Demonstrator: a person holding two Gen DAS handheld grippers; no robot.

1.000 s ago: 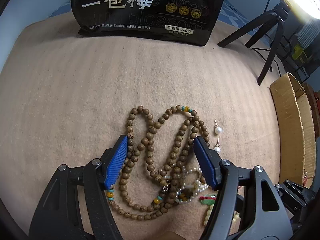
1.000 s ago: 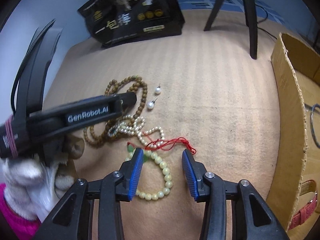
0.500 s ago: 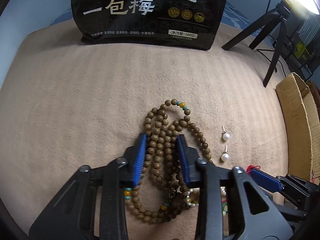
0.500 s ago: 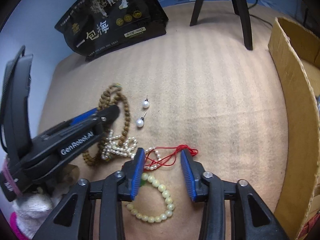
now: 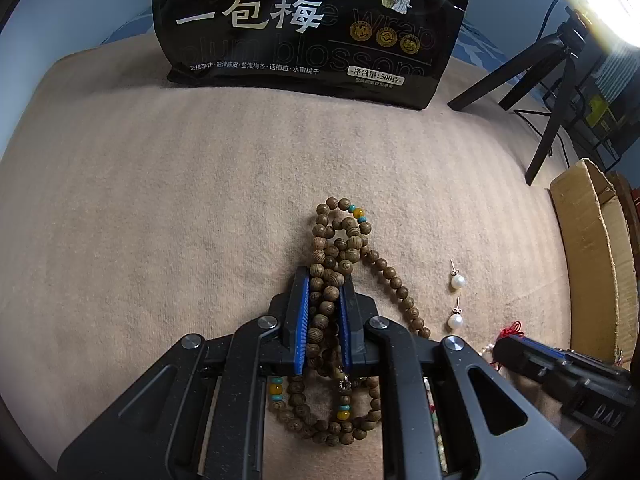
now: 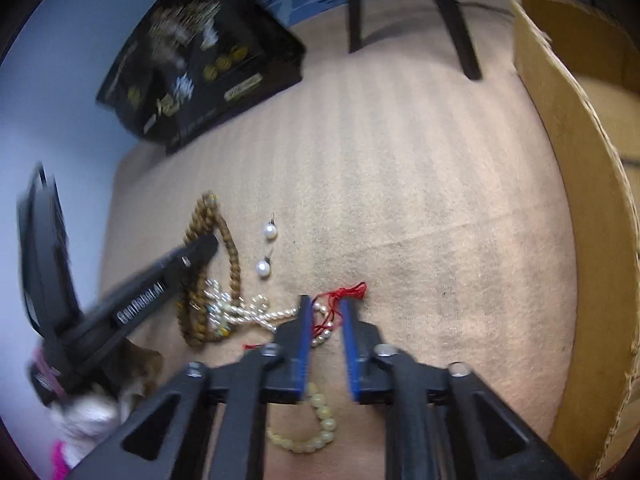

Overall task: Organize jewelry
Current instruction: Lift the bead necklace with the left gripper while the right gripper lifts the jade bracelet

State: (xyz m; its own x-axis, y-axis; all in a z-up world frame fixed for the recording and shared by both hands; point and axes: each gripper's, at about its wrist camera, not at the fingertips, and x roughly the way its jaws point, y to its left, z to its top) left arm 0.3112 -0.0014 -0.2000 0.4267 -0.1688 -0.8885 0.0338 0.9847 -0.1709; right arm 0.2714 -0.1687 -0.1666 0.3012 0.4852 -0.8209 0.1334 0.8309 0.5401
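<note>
Your left gripper (image 5: 324,292) has its blue pads pressed against a bundle of strands of the wooden bead necklace (image 5: 347,248), and the jaws are closing on it. The necklace lies on the beige ribbed cloth (image 5: 160,220); its far loop, with a yellow bead between 2 turquoise ones, sticks out beyond the fingertips, 1 strand trails off to the right, and more loops lie below the pads, near the gripper body.

Your right gripper (image 6: 326,312) is pointed down at the red cord (image 6: 344,294). The cord and a few small pearls run through the gap between its blue pads, and the jaws are closing, but a gap shows on either side and the pads are not pressing on anything.

The pearl strand (image 6: 248,312) lies in a tangle between the 2 grippers, touching the wooden beads on its left. The pale yellow bead bracelet (image 6: 316,432) lies below the right gripper's fingers. 2 pearl stud earrings (image 5: 457,300) rest apart from the pile, just right of the wooden necklace.

A black snack bag (image 5: 312,28) stands at the far edge of the cloth. A cardboard box (image 6: 580,200) sits on the right, and black tripod legs (image 5: 548,96) stand behind it.
</note>
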